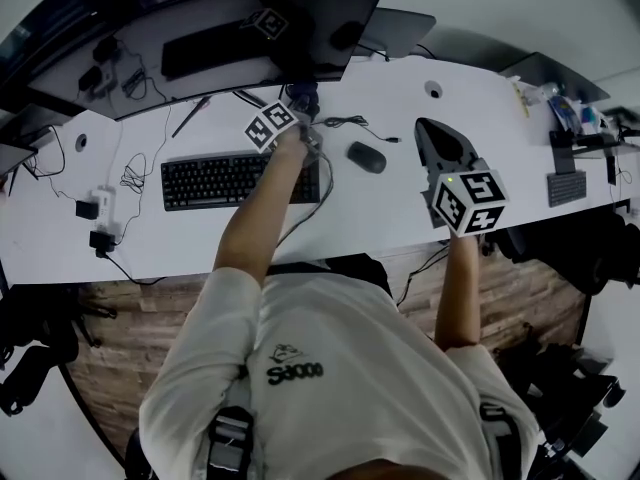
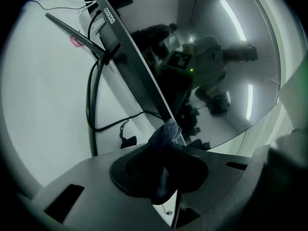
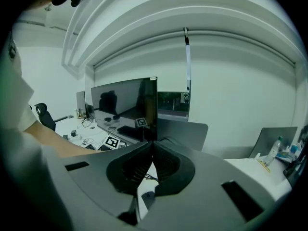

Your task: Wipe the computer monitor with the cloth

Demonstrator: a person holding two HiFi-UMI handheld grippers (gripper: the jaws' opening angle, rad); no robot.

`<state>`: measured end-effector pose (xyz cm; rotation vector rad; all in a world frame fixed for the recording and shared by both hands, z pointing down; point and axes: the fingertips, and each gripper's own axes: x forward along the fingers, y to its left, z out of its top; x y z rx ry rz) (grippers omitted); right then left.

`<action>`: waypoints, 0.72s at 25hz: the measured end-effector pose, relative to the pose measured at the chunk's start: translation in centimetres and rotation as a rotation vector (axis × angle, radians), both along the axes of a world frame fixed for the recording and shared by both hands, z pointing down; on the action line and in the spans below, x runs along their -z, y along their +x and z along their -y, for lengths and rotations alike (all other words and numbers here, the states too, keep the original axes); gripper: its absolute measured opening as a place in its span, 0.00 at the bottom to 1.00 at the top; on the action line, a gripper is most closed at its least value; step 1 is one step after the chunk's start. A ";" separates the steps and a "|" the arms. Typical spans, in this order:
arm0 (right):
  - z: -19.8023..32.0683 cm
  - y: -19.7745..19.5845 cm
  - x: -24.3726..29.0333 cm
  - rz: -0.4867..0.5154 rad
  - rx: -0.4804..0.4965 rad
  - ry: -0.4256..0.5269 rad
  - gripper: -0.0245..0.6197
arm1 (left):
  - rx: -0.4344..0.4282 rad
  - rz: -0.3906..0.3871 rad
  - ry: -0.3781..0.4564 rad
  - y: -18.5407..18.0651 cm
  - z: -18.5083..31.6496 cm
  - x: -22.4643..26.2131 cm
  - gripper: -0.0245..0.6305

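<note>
The cloth [image 2: 169, 130] is clamped in the left claw [image 2: 166, 148] and held at the lower edge of the monitor [image 2: 216, 81], beyond the keyboard [image 1: 220, 180]. The right claw [image 3: 150, 153] is kept with jaws together, nothing between them, over bare table [image 1: 400, 218] right of the mouse [image 1: 366, 156] — well apart from the screen.

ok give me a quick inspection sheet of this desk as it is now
surface: white desk, mostly bare at the front.
job's things: monitor, screen dark; blue-grey cloth at its lower edge.
clutter: keyboard, mouse, small items at the far right end.
grippers: left gripper shut on the cloth; right gripper shut, empty, held above the desk.
cables: loose cables and a power adapter at the left.
surroundings: wood floor, office chair.
</note>
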<state>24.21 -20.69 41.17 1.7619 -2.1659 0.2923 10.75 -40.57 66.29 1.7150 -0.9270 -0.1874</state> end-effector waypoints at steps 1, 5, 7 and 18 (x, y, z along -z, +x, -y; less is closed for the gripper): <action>0.2 -0.8 0.0 0.000 0.001 -0.001 0.03 | 0.004 -0.006 -0.001 -1.0 0.3 0.0 0.16; 1.0 -4.1 -0.1 -0.013 0.009 -0.009 0.03 | 0.031 -0.039 -0.003 -5.0 1.2 0.1 0.16; 1.4 -5.7 -0.1 -0.017 0.011 -0.006 0.03 | 0.049 -0.046 0.001 -7.0 1.5 0.0 0.16; 3.3 -13.7 -1.2 0.006 0.046 -0.012 0.03 | 0.094 -0.070 0.016 -15.9 3.3 0.3 0.16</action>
